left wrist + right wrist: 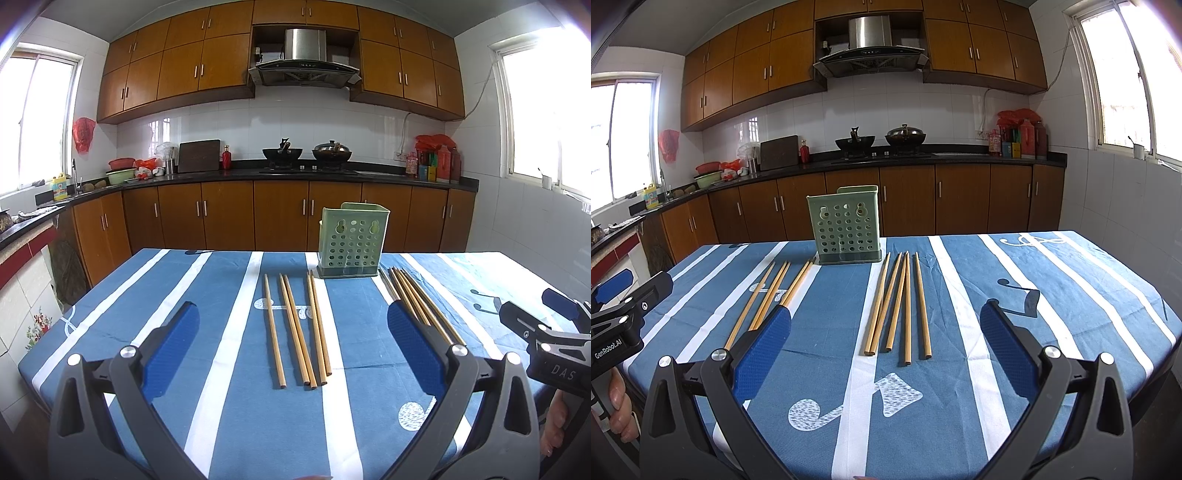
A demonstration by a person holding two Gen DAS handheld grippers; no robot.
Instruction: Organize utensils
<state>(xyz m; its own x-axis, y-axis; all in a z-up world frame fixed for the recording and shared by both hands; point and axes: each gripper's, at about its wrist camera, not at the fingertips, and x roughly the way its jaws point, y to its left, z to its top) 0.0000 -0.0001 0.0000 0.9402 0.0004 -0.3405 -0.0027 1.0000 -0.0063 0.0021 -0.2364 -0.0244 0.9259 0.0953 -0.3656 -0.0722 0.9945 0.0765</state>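
Observation:
A green perforated utensil holder (352, 240) (846, 225) stands upright at the far middle of the table. Several wooden chopsticks (295, 332) (772, 295) lie on the cloth left of it, pointing toward the holder. A second group of several chopsticks (421, 302) (901, 306) lies to its right. My left gripper (293, 308) hovers open above the near ends of the left group, with nothing between its fingers. My right gripper (885, 308) is open and empty over the right group. Each gripper shows at the other view's edge: right gripper (535, 306), left gripper (635, 282).
The table (147, 314) (1052, 295) wears a blue cloth with white stripes; its edges fall off on the left and right. A person's hand (618, 402) holds the left gripper's handle. Behind are kitchen cabinets (229, 214), a stove with two woks (306, 153) and windows.

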